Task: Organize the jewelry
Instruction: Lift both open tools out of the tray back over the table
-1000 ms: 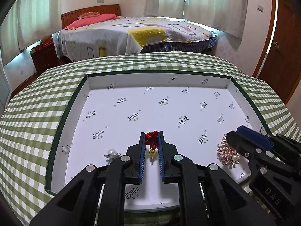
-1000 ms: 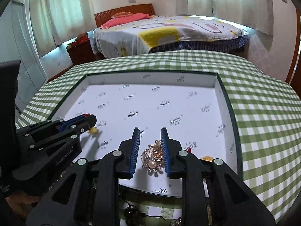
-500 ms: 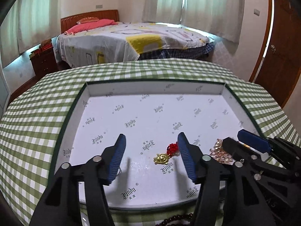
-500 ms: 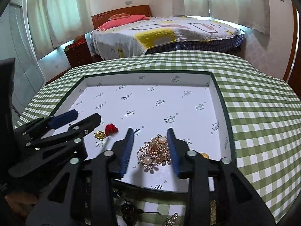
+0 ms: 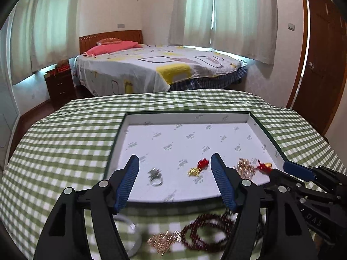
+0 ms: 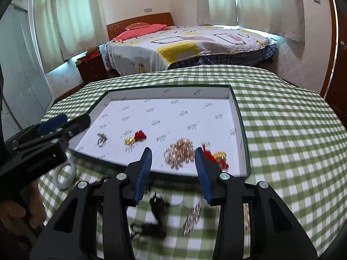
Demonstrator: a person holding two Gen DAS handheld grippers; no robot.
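A shallow white tray (image 5: 186, 119) (image 6: 169, 92) with a green rim lies on the green checked table. In it lie a silver ring (image 5: 155, 176) (image 6: 102, 139), a red and gold earring (image 5: 198, 168) (image 6: 134, 137), a gold pearl brooch (image 5: 245, 168) (image 6: 179, 152) and another red and gold piece (image 5: 265, 166) (image 6: 218, 158). My left gripper (image 5: 173, 169) is open and empty, above the tray's near edge. My right gripper (image 6: 172, 161) is open and empty, with the brooch between its fingers in view.
In front of the tray on the cloth lie a dark red bead bracelet (image 5: 206, 231), a gold piece (image 5: 164, 240), a white bangle (image 6: 65, 173), a dark necklace (image 6: 156, 203) and a silvery chain (image 6: 193, 217). A bed stands behind the table.
Both grippers have let go of their pieces, opened wide and pulled back and up from the tray. The earring and the brooch now lie loose in the tray.
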